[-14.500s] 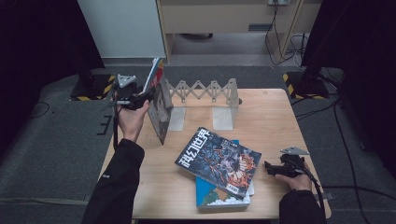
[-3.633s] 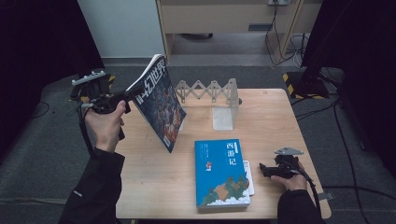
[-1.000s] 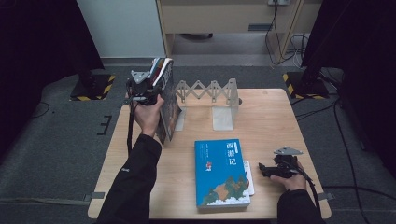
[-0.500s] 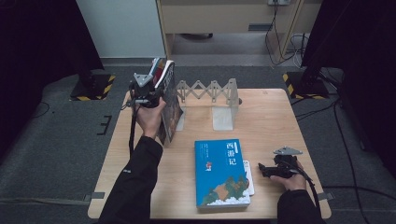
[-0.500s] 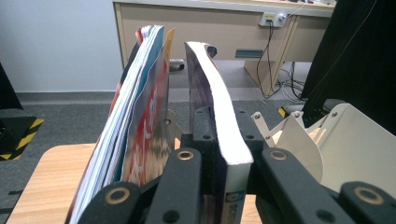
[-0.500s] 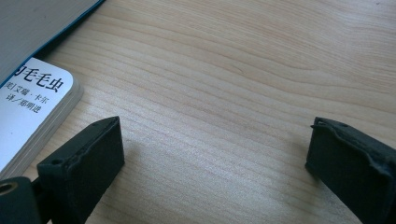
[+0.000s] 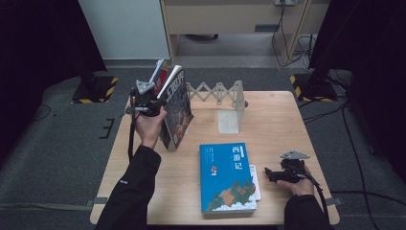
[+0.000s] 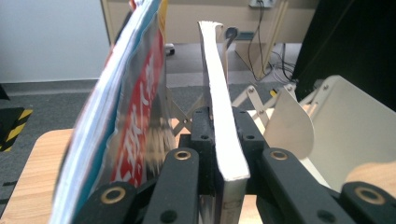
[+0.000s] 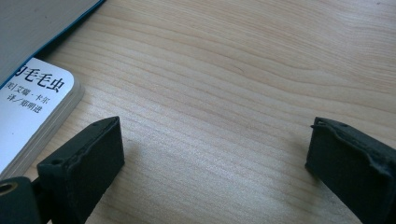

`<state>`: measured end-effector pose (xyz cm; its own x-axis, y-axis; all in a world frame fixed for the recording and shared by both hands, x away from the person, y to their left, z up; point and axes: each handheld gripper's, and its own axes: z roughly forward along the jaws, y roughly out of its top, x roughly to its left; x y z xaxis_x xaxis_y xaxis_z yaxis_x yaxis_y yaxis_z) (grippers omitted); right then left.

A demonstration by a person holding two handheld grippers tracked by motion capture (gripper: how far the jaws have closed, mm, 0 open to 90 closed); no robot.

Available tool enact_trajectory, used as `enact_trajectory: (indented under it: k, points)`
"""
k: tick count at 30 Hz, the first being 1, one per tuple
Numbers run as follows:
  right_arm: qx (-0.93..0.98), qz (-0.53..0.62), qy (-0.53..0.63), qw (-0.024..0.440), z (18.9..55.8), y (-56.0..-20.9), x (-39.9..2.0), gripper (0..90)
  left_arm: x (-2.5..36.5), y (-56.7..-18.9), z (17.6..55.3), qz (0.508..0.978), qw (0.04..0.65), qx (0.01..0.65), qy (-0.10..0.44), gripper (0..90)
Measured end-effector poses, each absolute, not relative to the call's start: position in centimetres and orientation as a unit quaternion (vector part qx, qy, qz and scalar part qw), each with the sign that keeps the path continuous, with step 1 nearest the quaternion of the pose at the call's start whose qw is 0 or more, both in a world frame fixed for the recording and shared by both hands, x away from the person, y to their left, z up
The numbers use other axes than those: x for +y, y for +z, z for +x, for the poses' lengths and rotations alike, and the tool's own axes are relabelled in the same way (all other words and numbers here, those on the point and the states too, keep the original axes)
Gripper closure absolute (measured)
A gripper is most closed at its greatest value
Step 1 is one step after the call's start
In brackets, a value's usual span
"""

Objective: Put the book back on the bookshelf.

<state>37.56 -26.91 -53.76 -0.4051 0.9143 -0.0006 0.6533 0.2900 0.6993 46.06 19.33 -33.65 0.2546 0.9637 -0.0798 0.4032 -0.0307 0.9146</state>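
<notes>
A dark-covered book (image 7: 178,111) stands on edge, slightly tilted, at the left end of the folding rack (image 7: 216,91). My left gripper (image 7: 161,99) is shut on it. In the left gripper view the jaws (image 8: 219,122) clamp the book's white page edge (image 8: 223,140). A red and blue magazine (image 8: 126,130) stands just to its left, seen from above as the magazine (image 7: 160,76) behind the book. My right gripper (image 7: 269,174) rests on the table at the right, open, with bare wood between its jaws (image 9: 210,149).
A blue book (image 7: 227,176) lies flat at the table's front centre on a white book (image 7: 256,183), whose corner (image 9: 32,107) lies beside the right gripper. The rack's white divider (image 7: 229,115) stands mid-table. The table edge (image 7: 119,158) runs close to the left forearm.
The dark book, first lying on the blue book, was lifted out past the table's left and brought back to the rack. Over the last second it has hardly moved. The right gripper stayed put.
</notes>
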Motion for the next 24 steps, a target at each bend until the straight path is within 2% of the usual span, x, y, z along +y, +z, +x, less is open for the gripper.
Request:
enact_trajectory:
  k: [15,24]
  points:
    - [0.777,0.504,0.316,0.205,37.5,-53.8,-26.9,4.2,20.4,-33.8,45.2,0.658,0.433,0.533,0.309,80.4]
    - [0.778,0.502,0.316,0.205,37.5,-53.8,-26.9,4.1,19.9,-33.1,45.2,0.671,0.408,0.537,0.308,71.1]
